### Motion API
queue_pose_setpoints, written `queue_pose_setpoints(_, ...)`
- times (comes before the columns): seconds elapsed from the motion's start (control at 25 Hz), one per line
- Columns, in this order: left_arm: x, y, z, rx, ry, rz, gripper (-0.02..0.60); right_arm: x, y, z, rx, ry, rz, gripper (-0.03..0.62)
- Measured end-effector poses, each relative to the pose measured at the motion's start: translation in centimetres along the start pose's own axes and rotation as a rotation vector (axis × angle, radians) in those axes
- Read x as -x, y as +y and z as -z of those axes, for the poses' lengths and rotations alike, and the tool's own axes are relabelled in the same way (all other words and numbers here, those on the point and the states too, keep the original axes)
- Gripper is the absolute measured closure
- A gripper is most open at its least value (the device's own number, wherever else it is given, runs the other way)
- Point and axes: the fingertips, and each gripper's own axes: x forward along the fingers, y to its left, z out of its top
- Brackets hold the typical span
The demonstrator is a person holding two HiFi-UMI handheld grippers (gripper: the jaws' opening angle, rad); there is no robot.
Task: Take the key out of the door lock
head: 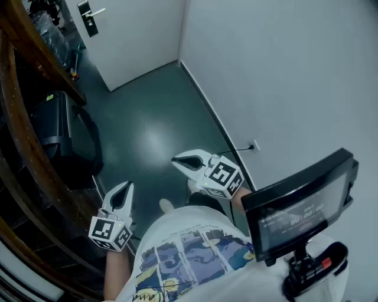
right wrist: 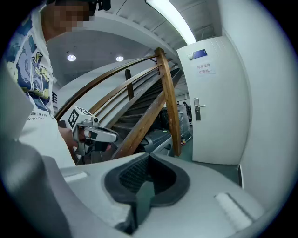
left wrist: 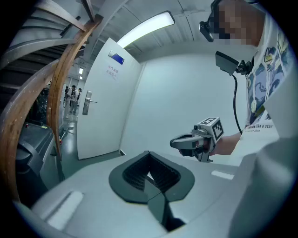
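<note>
The door [head: 139, 38] stands at the far end of the green floor [head: 159, 118], well apart from the person; its lock plate [head: 88, 19] with the lever handle [head: 96, 12] shows there, but the key is too small to make out; the left gripper [head: 125, 187] and the right gripper [head: 179, 160] hang in front of the body, each with jaws pressed together on nothing; the approach is not yet begun; a key is likely light, stiff, smooth metal, so the pads should pinch its flat head squarely across the faces and draw it straight out along the lock's line, lest it slip or bind
</note>
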Motion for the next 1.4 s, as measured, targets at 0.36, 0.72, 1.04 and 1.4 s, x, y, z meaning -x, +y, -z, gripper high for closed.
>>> queue_pose_setpoints(0.36,1.4,1.0,0.4,-0.011,-0.017,0.038,0.580,-1.3,2.1,-0.2,-0.005,0.009,0.016,0.592)
queue_pose_setpoints(0.72,1.6,2.2,0.4,0.019,-0.058,0.025,0.580,-1.5,3.3,-0.1,0.040,0.047,0.026,0.585)
queue_pose_setpoints(1.04,-0.3,4.7,-1.4,-0.006,-0.064,-0.022,0.578,-3.5,0.5,-1.2,0.039,0.020,0.021,0.574)
queue_pose_setpoints(1.4,-6.5,10.1,-6.2,-0.010,-0.076,-0.161,0.574,-7.7,-8.5,-5.3,0.079,-0.028,-0.053,0.569)
